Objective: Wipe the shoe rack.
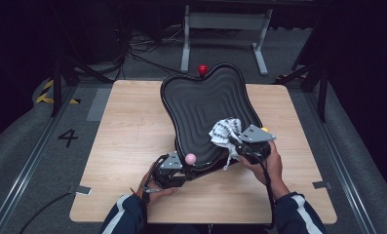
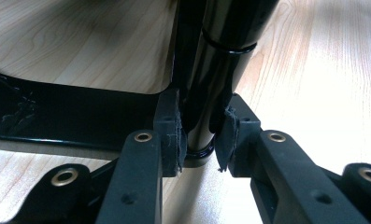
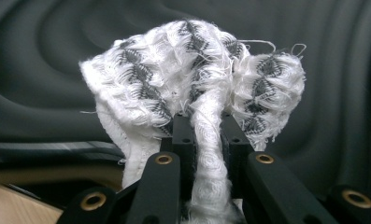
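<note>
A black ribbed tray with a wavy outline stands tilted up on the wooden table. A red ball sits at its far rim and a pink ball at its near left. My left gripper is at the tray's near-left underside, shut on a glossy black tube, with its pads pressing both sides. My right gripper is shut on a bunched white-and-grey cloth held against the tray's ribbed face. The cloth bulges above the right gripper.
A yellow ball peeks out beside the right gripper's grey plate. Behind the table stands a grey metal frame with cables on the floor. A floor mark "4" lies to the left. Bare tabletop runs left and right of the tray.
</note>
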`<state>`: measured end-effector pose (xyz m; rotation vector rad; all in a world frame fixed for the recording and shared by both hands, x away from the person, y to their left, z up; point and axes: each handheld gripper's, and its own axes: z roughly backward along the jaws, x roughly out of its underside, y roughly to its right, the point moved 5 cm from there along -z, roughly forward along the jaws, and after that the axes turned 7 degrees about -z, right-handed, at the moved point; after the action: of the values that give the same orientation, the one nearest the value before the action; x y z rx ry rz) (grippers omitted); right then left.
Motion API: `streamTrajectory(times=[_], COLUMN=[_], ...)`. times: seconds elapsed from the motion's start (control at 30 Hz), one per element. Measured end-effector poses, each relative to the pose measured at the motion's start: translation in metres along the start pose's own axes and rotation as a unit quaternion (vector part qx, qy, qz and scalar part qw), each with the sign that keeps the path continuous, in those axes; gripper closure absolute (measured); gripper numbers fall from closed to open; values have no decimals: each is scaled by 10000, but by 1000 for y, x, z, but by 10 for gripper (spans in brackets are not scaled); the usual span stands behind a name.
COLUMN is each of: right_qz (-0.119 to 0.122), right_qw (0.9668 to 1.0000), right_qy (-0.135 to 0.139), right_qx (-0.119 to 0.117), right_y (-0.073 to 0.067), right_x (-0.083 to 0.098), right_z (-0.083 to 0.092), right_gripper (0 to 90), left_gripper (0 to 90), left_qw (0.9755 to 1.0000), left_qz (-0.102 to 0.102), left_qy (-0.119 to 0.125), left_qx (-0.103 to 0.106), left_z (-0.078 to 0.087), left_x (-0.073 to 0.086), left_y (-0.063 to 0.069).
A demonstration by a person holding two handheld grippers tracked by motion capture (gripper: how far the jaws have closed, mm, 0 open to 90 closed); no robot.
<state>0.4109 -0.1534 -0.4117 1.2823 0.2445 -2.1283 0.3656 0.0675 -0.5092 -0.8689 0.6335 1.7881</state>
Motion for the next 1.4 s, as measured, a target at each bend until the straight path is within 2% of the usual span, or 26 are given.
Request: streamTrajectory(times=[0.13,0.2,0.33,0.43,0.53,0.63,0.73,0.87,1.07,1.13,1.23,1.27,1.33,1.37,1.4], right_qz=[139,141,219,414,501,546,444,275,38,-80,-115,-88,-151,-151,-198], right_qw=[9994,9992,9981,9968,9959,9960,9972,9992,9999,9995,9983,9974,9963,9963,9951], right_qy=[36,49,87,110,114,120,153,44,-149,-212,-291,-312,-324,-324,-352], right_qx=[-318,-361,-572,-682,-742,-698,-590,-290,56,239,496,646,783,783,901], right_y=[-24,-28,-49,-66,-75,-75,-66,-41,-1,16,31,39,50,50,59], right_x=[-12,-13,-24,-30,-34,-35,-36,-33,-25,-22,-19,-17,-15,-15,-12], right_z=[-9,-10,-17,-21,-23,-24,-25,-23,-19,-17,-14,-14,-12,-12,-11], right_gripper=[798,798,798,797,796,797,796,797,797,797,797,797,797,797,798], left_gripper=[716,716,716,717,717,717,717,717,717,716,716,716,716,716,716], left_qw=[10000,10000,9999,9999,9999,9999,9999,9999,9999,9999,10000,10000,10000,10000,10000], left_qz=[6,21,78,81,72,97,85,87,97,94,84,74,77,77,75], left_qy=[-9,-8,16,7,14,23,27,24,24,26,27,33,34,34,35], left_qx=[-51,-69,-74,-75,-78,-64,-69,-68,-57,-55,-44,-43,-43,-43,-42], left_z=[0,0,0,0,0,0,-1,0,0,0,0,-1,-1,-1,-1], left_x=[0,0,0,0,0,0,0,0,0,0,0,-1,-1,-1,-1], left_y=[0,-1,-1,-1,-1,-1,-1,-1,-1,-1,-2,-2,-2,-2,-2])
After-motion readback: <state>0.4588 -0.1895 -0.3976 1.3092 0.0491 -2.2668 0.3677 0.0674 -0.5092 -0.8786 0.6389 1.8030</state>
